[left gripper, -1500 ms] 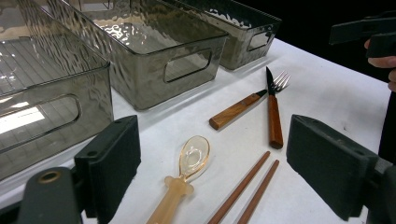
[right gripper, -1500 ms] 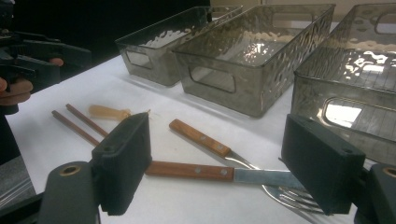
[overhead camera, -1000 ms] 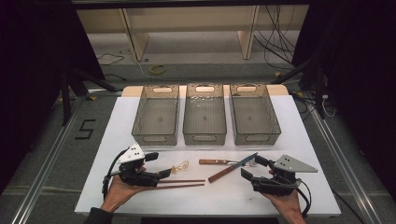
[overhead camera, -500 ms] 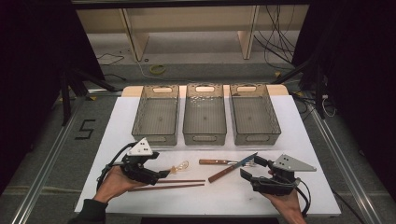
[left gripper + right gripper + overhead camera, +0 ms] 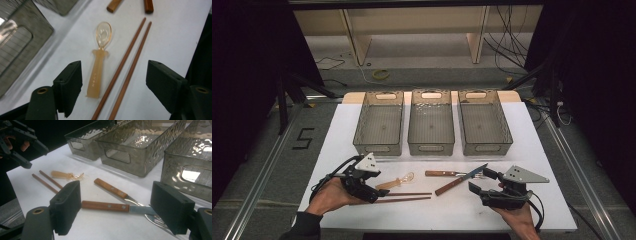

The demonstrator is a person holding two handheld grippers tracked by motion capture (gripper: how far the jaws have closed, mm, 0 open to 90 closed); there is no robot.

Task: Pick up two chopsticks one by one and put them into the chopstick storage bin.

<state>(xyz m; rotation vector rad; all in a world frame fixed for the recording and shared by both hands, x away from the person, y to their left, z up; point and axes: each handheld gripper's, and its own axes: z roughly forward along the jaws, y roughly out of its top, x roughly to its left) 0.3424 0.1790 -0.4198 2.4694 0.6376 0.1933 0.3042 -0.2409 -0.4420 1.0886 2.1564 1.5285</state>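
Observation:
A clear amber plastic spoon lies on the white table beside two wooden chopsticks. My left gripper is open. Its jaws have just been closing, with the spoon's handle and the near chopstick ends between them but untouched. A wooden-handled knife and a wooden-handled fork lie crossed right of centre. My right gripper stands wide open just behind the knife blade and holds nothing.
Three grey see-through bins, left, middle and right, stand in a row behind the cutlery. Bare white tabletop runs along the front edge between my hands. The floor beyond holds shelving legs and loose cables.
My left gripper has shifted slightly and settled lower over the spoon handle and chopstick ends. The right gripper and all the cutlery have stayed where they were.

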